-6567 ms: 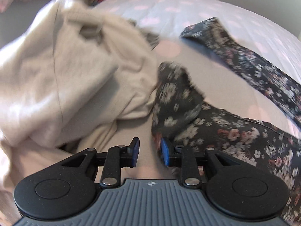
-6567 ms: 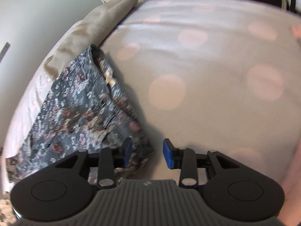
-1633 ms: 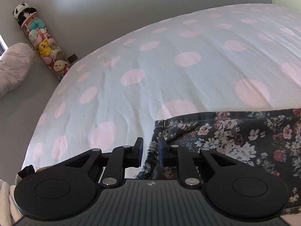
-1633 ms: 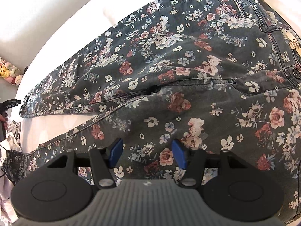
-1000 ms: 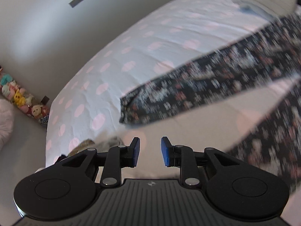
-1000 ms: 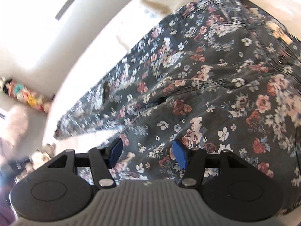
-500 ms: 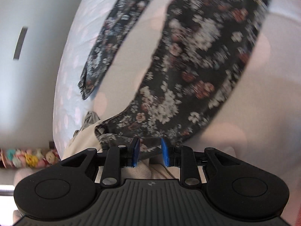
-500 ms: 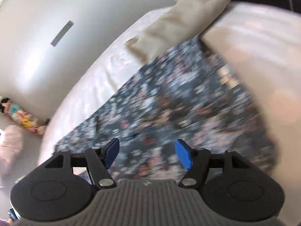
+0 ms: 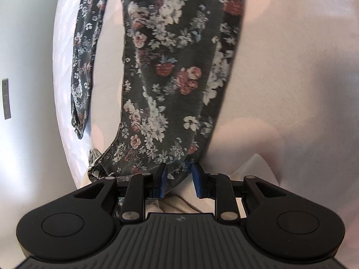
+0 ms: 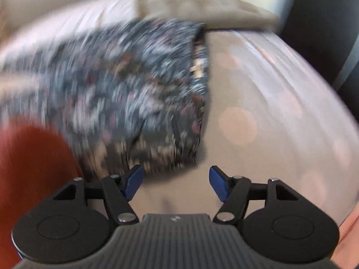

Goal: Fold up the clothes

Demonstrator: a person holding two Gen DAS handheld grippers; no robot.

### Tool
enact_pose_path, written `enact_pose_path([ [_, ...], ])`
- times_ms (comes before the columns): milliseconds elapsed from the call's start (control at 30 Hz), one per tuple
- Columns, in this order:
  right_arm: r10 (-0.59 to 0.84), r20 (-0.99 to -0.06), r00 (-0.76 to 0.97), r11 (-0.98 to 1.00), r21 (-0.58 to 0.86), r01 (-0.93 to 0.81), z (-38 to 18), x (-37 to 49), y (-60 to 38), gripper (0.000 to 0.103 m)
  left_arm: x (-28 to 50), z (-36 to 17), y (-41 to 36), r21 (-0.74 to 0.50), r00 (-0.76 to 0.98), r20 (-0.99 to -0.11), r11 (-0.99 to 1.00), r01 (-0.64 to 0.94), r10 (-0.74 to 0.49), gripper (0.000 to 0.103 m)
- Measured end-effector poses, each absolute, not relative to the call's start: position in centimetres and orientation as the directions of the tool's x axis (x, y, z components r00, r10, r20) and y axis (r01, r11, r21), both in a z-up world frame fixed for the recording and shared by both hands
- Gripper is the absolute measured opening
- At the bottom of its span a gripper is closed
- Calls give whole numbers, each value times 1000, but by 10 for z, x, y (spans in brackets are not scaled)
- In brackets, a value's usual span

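Observation:
Dark floral trousers (image 9: 175,71) lie spread on the polka-dot bed. In the left wrist view the near leg runs down to my left gripper (image 9: 178,180), which is open with that leg's hem lying between its blue pads. The far leg (image 9: 83,62) lies apart at the left. In the right wrist view, blurred by motion, the trousers' waist end (image 10: 134,94) lies just ahead and left of my right gripper (image 10: 176,182), which is wide open and empty over the sheet.
A beige garment (image 9: 177,204) lies under the left gripper at the bed's edge. A folded beige garment (image 10: 202,11) lies at the far end of the bed. The bedsheet (image 10: 269,112) extends to the right. A red-orange shape (image 10: 33,168) fills the lower left.
The left gripper has come closer to the near leg's hem, which now sits between its pads. The right gripper has swung right, to the waist end, and stays wide open.

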State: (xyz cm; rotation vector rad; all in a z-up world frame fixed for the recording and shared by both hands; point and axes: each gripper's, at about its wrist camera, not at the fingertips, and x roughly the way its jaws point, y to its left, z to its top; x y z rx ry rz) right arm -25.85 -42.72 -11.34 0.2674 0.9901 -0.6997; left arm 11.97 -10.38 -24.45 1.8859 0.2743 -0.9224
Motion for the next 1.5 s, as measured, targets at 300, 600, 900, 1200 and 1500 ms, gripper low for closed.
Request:
enact_pose_path([
  [300, -484, -802, 350, 875, -442, 197, -141, -234, -383, 51, 110, -255, -97, 697, 706, -670, -519, 494, -227, 23],
  [600, -571, -718, 398, 730, -666, -153, -175, -225, -348, 51, 106, -269, -93, 752, 749, -594, -533, 387, -293, 24],
  [900, -594, -681, 427, 651, -720, -241, -193, -214, -340, 47, 107, -279, -99, 776, 772, -542, -552, 307, -333, 24],
  [1200, -610, -654, 448, 634, -741, -220, -192, -207, -345, 41, 105, -285, -85, 783, 757, -506, -589, 201, -414, 27],
  [1500, -611, -655, 445, 645, -738, -200, -185, -193, -345, 31, 111, -291, -81, 764, 760, -511, -617, 187, -402, 28],
])
